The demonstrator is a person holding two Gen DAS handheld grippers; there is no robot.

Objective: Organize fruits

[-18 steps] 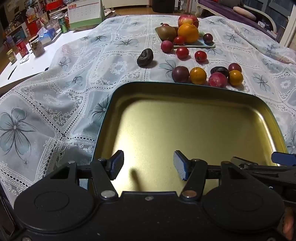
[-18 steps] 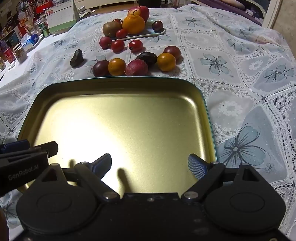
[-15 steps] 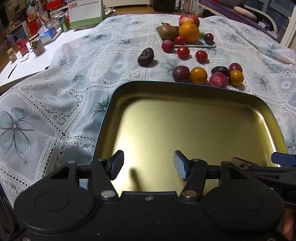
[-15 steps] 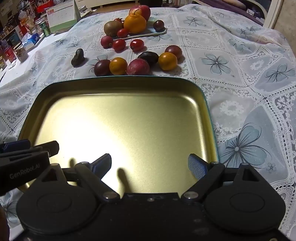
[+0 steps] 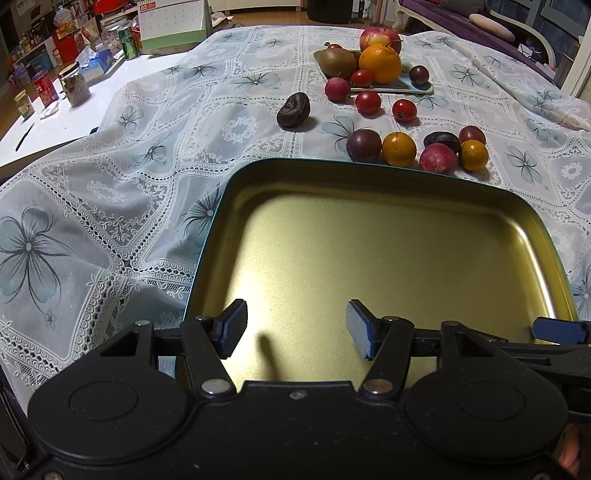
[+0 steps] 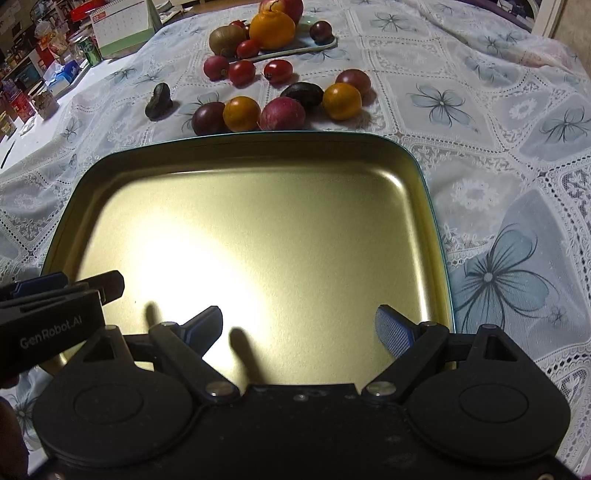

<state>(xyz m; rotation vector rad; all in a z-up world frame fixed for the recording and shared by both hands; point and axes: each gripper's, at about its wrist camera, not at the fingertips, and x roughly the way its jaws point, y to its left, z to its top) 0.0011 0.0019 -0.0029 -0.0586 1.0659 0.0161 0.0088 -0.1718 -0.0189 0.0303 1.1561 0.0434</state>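
A gold metal tray [image 5: 532, 221] [image 6: 424, 173] lies on the lace tablecloth with nothing in it. Beyond its far rim lie several loose fruits: a purple plum [image 5: 364, 145] [image 6: 208, 118], an orange fruit [image 5: 399, 149] [image 6: 242, 113], a pink-red fruit [image 5: 437, 158] [image 6: 282, 114] and a dark wrinkled fruit [image 5: 293, 110] [image 6: 159, 100]. A small plate [image 5: 406, 88] [image 6: 288, 51] farther back carries an orange, a kiwi and an apple. My left gripper [image 5: 296, 328] is open and empty over the tray's near edge. My right gripper [image 6: 298, 330] is open and empty there too.
A desk calendar [image 5: 173, 22], a green can [image 5: 128, 37], jars and boxes crowd the far left of the table. A purple sofa [image 5: 480, 26] stands behind the table at the right. The left gripper shows at the left edge of the right wrist view [image 6: 51, 314].
Both views have shifted slightly: the fruits and tray sit a little lower in the frames now. Both grippers stay open and empty.
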